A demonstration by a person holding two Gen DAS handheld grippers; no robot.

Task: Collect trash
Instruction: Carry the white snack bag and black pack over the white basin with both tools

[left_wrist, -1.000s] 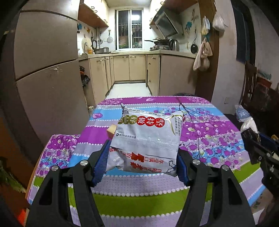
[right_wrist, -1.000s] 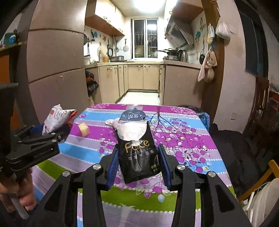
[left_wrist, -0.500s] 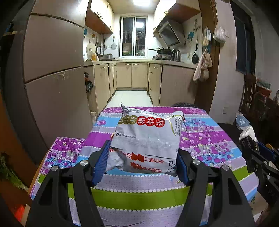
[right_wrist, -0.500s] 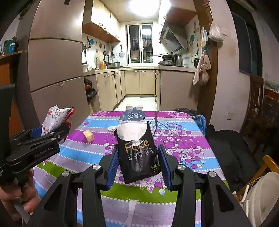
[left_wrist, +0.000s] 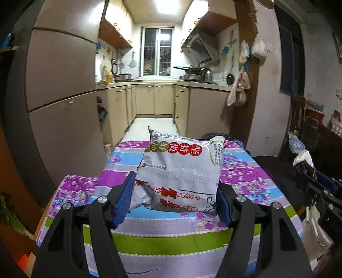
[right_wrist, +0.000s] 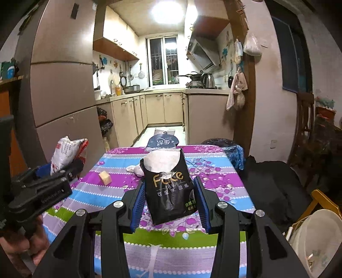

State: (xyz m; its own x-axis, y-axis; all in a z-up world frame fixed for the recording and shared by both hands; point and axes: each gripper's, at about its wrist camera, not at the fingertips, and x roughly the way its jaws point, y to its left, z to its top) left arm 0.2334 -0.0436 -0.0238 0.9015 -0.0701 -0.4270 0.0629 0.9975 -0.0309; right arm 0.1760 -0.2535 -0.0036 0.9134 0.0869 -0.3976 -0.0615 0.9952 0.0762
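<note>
A bright ceiling lamp [right_wrist: 166, 12] glares far beyond the tongs; the room's sides fall dim; fisheye bending curves the edges; corners go black.

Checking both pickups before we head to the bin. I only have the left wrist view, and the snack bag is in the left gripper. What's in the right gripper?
Observer: The right gripper is shut on a black tissue pack, held up off the table.
Operator: Anything else on the table? The snack bag blocks my view.
Observer: Yes, a small yellow block sits on the cloth, towards the left in the right wrist view.
Operator: Only that?
Observer: No, there is also a dark blue pouch at the far edge.
</note>
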